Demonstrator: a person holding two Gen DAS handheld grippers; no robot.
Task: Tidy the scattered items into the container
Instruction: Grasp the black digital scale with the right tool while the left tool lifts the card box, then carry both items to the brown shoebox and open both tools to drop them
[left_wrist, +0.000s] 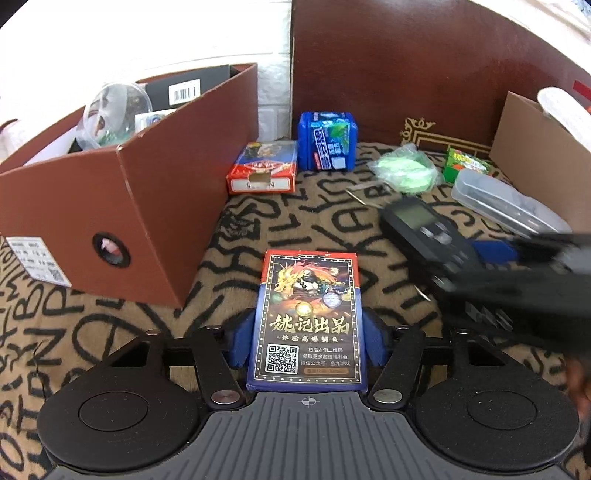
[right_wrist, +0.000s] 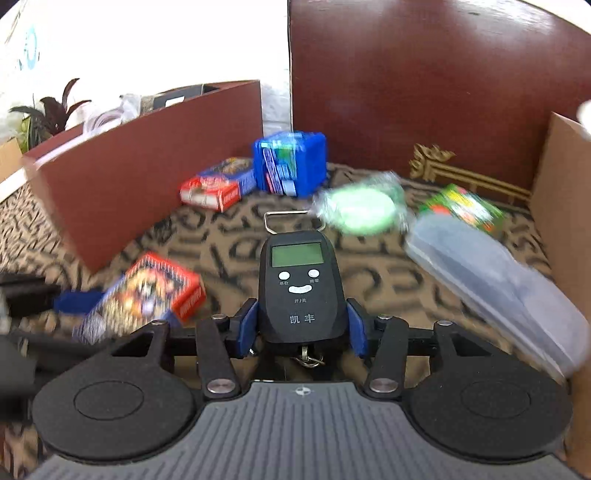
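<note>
My left gripper is shut on a playing-card box with a dragon picture and a QR code, held over the patterned cloth. My right gripper is shut on a black handheld digital scale with a green screen and a wire hook. The scale and right gripper show blurred at the right of the left wrist view. The brown cardboard container stands to the left, holding a clear plastic tub and a black box. The card box also shows in the right wrist view.
On the cloth lie a second card box, a blue gum pack, a green disc in a clear bag, a green packet and a clear plastic case. A dark red board stands behind. A cardboard flap is at right.
</note>
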